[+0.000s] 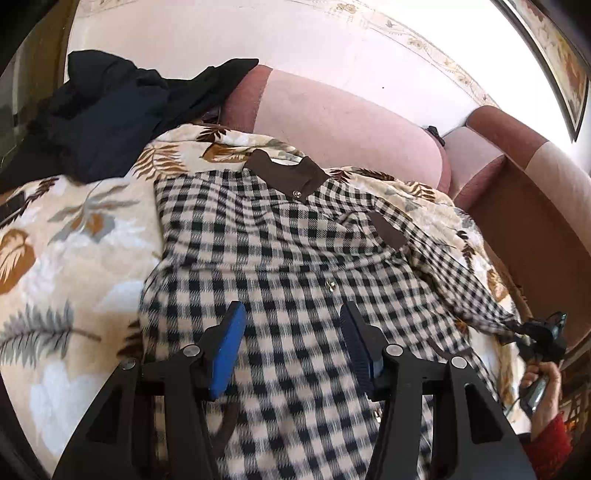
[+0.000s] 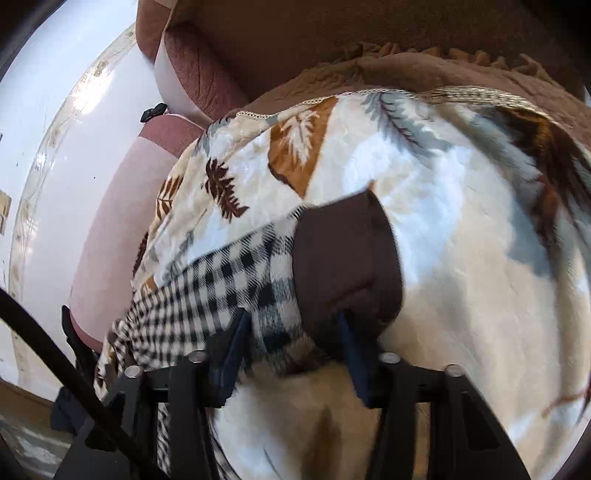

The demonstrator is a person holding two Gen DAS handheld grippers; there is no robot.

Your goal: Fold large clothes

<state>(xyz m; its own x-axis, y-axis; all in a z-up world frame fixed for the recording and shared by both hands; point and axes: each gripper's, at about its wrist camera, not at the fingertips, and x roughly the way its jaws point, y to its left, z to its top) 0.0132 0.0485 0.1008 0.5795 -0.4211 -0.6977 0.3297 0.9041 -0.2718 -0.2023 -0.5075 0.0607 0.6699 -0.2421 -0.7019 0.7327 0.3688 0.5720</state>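
Left claw (image 1: 291, 332) agape, empty; right claw (image 2: 291, 332) clamped on cloth.

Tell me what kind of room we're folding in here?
Probably a home living room. The checked shirt lies on a leaf-print blanket spread over a pink upholstered sofa, with a framed picture on the white wall behind.

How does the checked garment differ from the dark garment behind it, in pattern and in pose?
The checked garment has a black-and-cream check with a brown collar; the dark garment is plain, nearly black. The checked garment lies spread out on the leaf-print blanket, with one sleeve pulled out sideways by the right gripper; the dark garment lies crumpled in a heap. Both rest on the same pink sofa.
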